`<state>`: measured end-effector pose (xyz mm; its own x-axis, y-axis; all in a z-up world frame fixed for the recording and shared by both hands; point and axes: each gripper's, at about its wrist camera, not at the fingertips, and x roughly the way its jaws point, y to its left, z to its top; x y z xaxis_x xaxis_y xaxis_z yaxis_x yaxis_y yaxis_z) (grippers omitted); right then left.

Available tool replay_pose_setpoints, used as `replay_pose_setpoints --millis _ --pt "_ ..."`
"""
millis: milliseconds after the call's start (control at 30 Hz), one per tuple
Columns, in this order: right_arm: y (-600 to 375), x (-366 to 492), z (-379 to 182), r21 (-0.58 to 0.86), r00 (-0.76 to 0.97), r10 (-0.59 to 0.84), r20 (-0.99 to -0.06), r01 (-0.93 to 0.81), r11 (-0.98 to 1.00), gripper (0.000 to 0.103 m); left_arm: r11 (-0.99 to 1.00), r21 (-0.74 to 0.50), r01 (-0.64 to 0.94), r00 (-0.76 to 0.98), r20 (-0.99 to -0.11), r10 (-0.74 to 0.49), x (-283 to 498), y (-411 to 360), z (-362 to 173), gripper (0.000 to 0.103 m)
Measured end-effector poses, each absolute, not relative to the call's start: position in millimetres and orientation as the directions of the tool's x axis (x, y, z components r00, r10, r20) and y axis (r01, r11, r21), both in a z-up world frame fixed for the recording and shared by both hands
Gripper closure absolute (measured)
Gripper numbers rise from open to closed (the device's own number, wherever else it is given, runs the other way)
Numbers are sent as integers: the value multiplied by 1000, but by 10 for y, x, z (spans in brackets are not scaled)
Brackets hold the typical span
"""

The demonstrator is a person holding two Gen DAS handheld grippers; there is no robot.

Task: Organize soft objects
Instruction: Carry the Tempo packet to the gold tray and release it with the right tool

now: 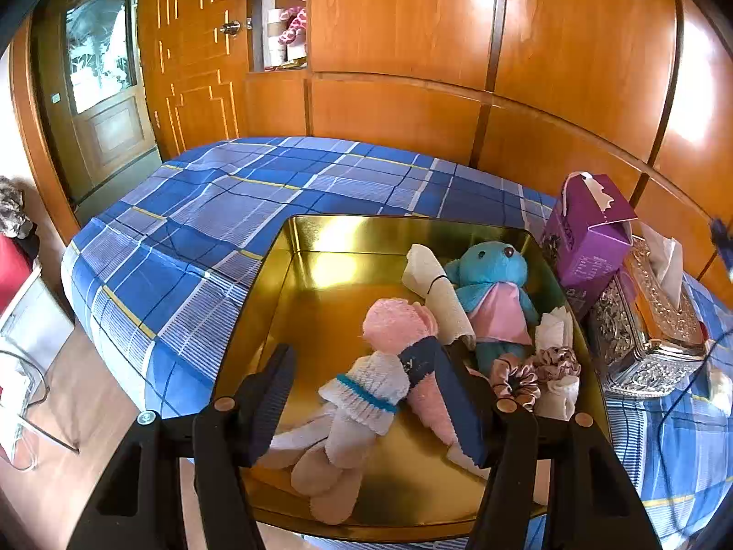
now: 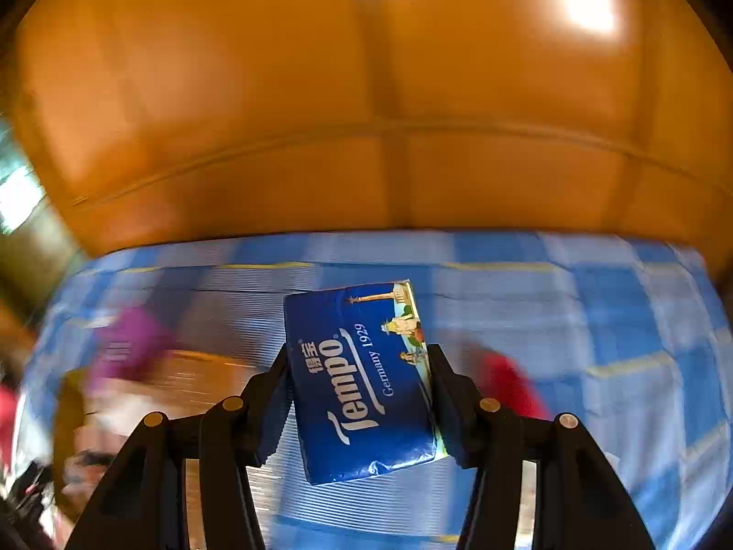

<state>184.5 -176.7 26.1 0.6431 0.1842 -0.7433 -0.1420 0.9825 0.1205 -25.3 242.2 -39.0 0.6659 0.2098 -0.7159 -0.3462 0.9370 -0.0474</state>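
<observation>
A gold tin tray (image 1: 320,270) sits on the blue plaid bed. In it lie a blue teddy bear (image 1: 492,284), a pink sock (image 1: 403,330), a white sock with a teal band (image 1: 362,394), a rolled white cloth (image 1: 440,293) and pink scrunchies (image 1: 536,373). My left gripper (image 1: 366,394) is open and empty, its fingers hovering over the socks. My right gripper (image 2: 359,366) is shut on a blue Tempo tissue pack (image 2: 362,380), held above the bed; that view is motion-blurred.
A purple carton (image 1: 588,233) and an ornate silver tissue box (image 1: 650,325) stand right of the tray. Wooden wardrobe panels (image 1: 458,46) back the bed. The bed edge and floor lie to the left. A red object (image 2: 508,385) blurs on the bed.
</observation>
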Motion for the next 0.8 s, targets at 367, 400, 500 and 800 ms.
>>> replay_pose_setpoints --millis 367,400,500,800 --pt "241 1103 99 164 399 532 -747 -665 729 48 913 -54 -405 649 -720 245 -302 2643 -445 39" --pt "389 1007 31 170 367 547 -752 -694 699 48 907 -57 -417 647 -719 252 -309 2682 -442 39" --pt "727 793 -202 198 278 573 -771 -751 630 48 886 -64 -459 643 -712 281 -351 2841 -420 39" --pt "1432 446 -961 244 113 531 -840 -796 555 46 853 -76 -517 636 -701 323 -432 3072 -404 39"
